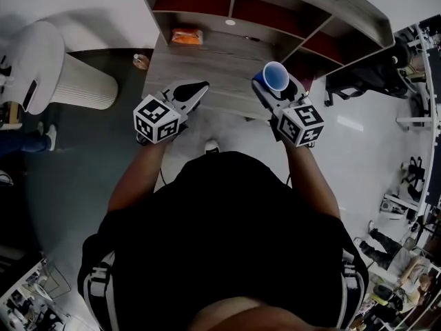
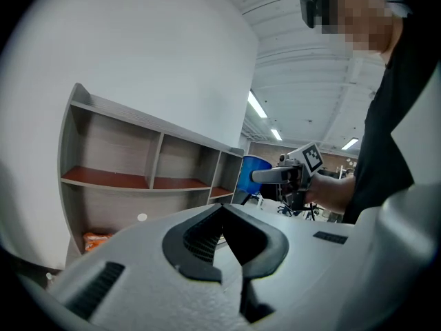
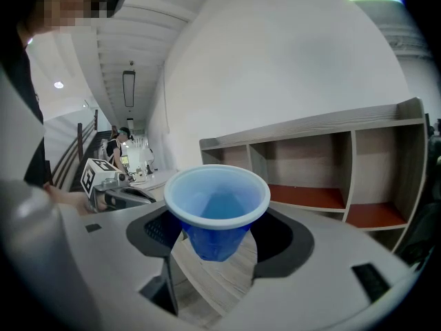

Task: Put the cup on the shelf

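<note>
A blue plastic cup (image 1: 276, 76) stands upright, mouth up, between the jaws of my right gripper (image 1: 275, 83), which is shut on it. In the right gripper view the cup (image 3: 217, 209) hangs above a wooden desktop (image 3: 220, 271), with the wooden shelf (image 3: 324, 178) behind it to the right. The shelf (image 1: 275, 9) has red-floored compartments and stands at the back of the desk. My left gripper (image 1: 200, 87) is level with the right one over the desk's front edge, shut with nothing in it. From the left gripper view the cup (image 2: 252, 176) shows to the right.
An orange packet (image 1: 187, 36) lies on the desktop (image 1: 207, 61) under the shelf, at the left. A white round stand (image 1: 83, 81) is on the floor to the left. Chairs and equipment (image 1: 358, 81) crowd the right side.
</note>
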`<state>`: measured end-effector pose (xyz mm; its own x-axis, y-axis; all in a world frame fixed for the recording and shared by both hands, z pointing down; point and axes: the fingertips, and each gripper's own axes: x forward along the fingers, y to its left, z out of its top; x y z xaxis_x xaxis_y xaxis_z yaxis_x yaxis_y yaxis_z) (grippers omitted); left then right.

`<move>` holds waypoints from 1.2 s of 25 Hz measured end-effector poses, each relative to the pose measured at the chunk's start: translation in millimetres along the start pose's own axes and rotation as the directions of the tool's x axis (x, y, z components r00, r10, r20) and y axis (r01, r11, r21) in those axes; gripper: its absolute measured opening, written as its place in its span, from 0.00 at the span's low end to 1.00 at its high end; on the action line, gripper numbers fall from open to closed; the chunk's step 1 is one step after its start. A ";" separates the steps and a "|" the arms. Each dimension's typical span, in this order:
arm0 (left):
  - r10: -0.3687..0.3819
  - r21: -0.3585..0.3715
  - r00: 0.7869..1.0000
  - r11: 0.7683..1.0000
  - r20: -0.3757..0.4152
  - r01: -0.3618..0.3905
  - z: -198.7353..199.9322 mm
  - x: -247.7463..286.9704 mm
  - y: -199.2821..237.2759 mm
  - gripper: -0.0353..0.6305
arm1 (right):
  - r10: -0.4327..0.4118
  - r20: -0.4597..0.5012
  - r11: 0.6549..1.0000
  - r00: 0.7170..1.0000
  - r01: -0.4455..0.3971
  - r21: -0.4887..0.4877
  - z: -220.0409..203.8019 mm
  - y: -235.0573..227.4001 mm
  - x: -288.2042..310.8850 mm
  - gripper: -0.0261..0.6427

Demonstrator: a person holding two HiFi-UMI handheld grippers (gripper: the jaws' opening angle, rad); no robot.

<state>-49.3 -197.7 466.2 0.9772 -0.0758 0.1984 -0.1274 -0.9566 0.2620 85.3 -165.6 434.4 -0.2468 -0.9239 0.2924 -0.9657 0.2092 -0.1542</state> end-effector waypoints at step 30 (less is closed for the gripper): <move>0.187 0.029 0.982 0.982 0.009 -0.187 33.7 59.4 -37.7 0.08 | 0.152 -0.011 0.985 0.988 -0.153 -0.074 21.5 -82.4 -4.7 0.49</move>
<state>19.3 -175.6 436.3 0.9377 -0.2553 0.2357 -0.3025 -0.9335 0.1925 167.8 -185.4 425.5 -0.3919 -0.8778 0.2754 -0.9200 0.3709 -0.1268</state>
